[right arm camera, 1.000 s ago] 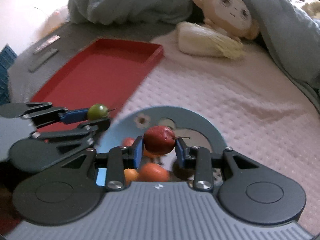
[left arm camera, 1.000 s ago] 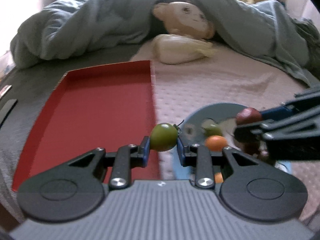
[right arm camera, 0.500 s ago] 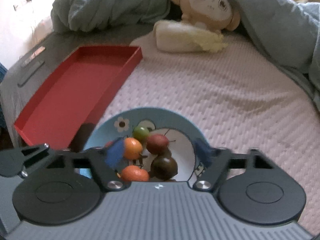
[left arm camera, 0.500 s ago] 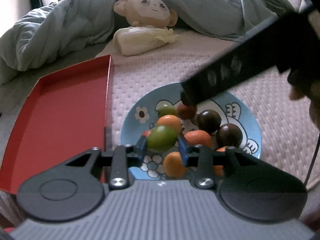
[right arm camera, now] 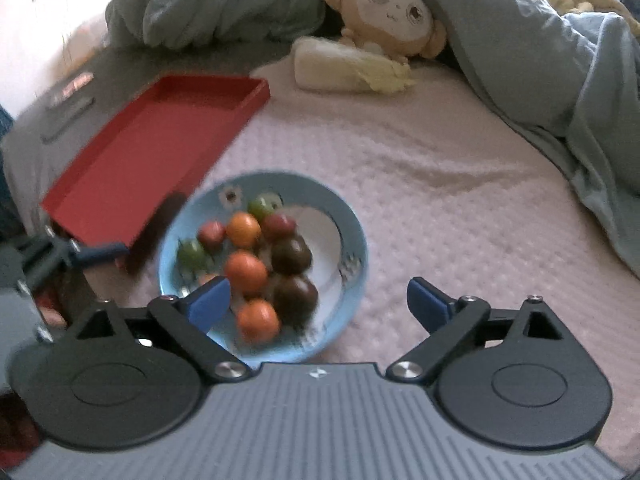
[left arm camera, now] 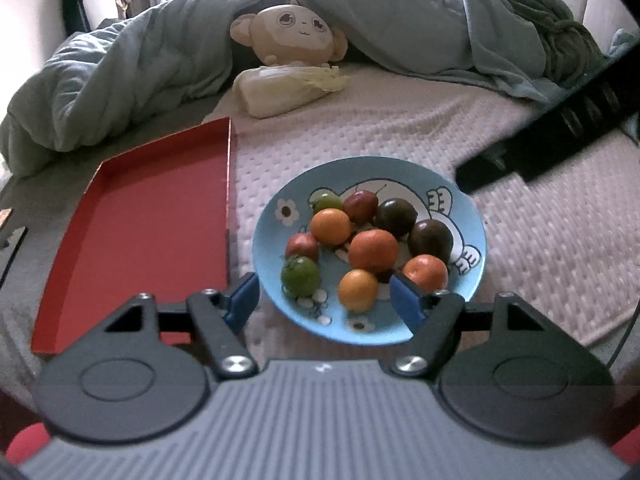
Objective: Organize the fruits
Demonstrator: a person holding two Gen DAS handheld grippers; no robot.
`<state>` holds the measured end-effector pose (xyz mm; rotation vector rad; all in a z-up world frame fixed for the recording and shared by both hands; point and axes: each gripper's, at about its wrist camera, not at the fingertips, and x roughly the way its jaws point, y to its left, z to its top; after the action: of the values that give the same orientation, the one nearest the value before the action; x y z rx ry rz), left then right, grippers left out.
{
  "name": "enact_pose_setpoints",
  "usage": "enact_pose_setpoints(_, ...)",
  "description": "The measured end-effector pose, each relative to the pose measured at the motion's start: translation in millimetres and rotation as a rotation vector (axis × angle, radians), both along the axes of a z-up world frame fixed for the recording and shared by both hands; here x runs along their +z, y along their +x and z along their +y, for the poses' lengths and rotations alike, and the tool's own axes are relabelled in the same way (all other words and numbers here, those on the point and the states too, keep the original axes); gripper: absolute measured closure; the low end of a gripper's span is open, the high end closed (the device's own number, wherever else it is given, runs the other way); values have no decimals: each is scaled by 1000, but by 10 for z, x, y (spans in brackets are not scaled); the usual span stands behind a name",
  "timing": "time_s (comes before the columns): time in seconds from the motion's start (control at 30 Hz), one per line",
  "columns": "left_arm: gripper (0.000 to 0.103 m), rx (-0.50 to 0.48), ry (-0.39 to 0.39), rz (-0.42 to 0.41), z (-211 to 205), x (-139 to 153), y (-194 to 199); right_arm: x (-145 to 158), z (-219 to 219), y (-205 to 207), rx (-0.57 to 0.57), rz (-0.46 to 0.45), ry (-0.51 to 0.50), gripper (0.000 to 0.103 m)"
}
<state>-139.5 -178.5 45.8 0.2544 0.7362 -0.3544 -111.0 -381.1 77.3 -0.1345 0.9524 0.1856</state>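
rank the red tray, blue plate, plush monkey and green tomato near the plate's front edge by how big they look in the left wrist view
1. red tray
2. blue plate
3. plush monkey, though it lies farther back, so its true size against the plate is unsure
4. green tomato

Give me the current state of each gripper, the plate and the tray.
Left gripper: jaws opening, nothing between them, above the plate's near edge.
Right gripper: jaws opening, holding nothing.
Blue plate: flat on the bedspread, carrying nine fruits.
Red tray: beside the plate, no fruit in it.
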Motion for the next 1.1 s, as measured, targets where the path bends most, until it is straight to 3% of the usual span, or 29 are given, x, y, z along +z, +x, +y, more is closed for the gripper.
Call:
enact_pose_setpoints(0.2, 29, 2, -8, 11, 123, 32, -122, -221, 22, -241, 6, 101, -35, 5)
enact_pose_setpoints(0.5, 29, -22, 3, 23, 143, -25, -214, -647, 413, -405, 172, 268, -104, 5)
enact_pose_setpoints(1.1, 29, -25, 27, 23, 125, -104, -208, -695, 472, -324, 197, 290, -98, 5)
